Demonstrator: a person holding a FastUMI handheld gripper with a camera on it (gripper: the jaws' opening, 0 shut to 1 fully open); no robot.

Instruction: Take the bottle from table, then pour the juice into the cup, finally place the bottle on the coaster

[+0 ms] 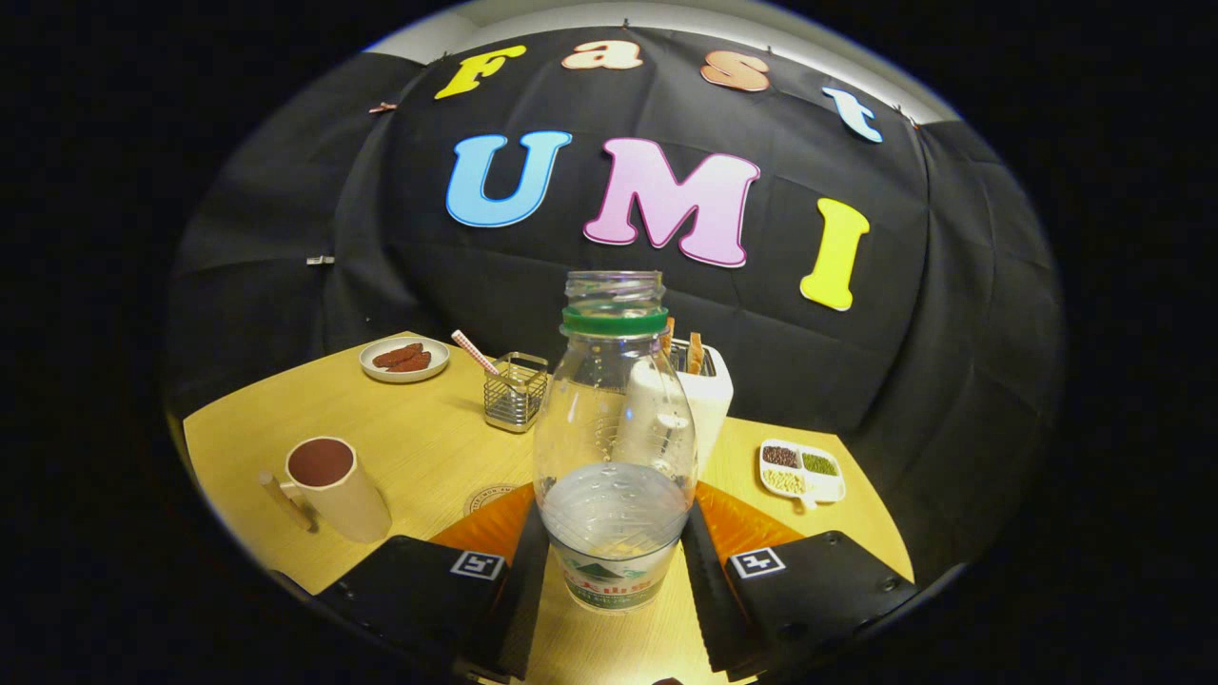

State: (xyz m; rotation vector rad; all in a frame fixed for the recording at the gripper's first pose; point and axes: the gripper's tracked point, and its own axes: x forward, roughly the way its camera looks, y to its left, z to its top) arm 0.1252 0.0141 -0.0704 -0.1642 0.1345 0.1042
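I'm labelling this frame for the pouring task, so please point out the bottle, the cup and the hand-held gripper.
bottle (614, 447): gripper view, on its clear body, between the fingers.
cup (338, 490): gripper view, on its side wall below the rim.
hand-held gripper (615, 557): gripper view, midway between the fingertips, both against the bottle's base.

Clear bottle (614, 447) upright between fingers (uncapped) — cup (335, 487) left, full — coaster (488, 497) behind.

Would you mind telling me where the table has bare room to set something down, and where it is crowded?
The widest bare patch of the table lies between the cup, the plate of sausages and the wire holder. A smaller strip borders the sectioned dish. It is crowded around the bottle, gripped between the fingers, with the white toaster close behind.
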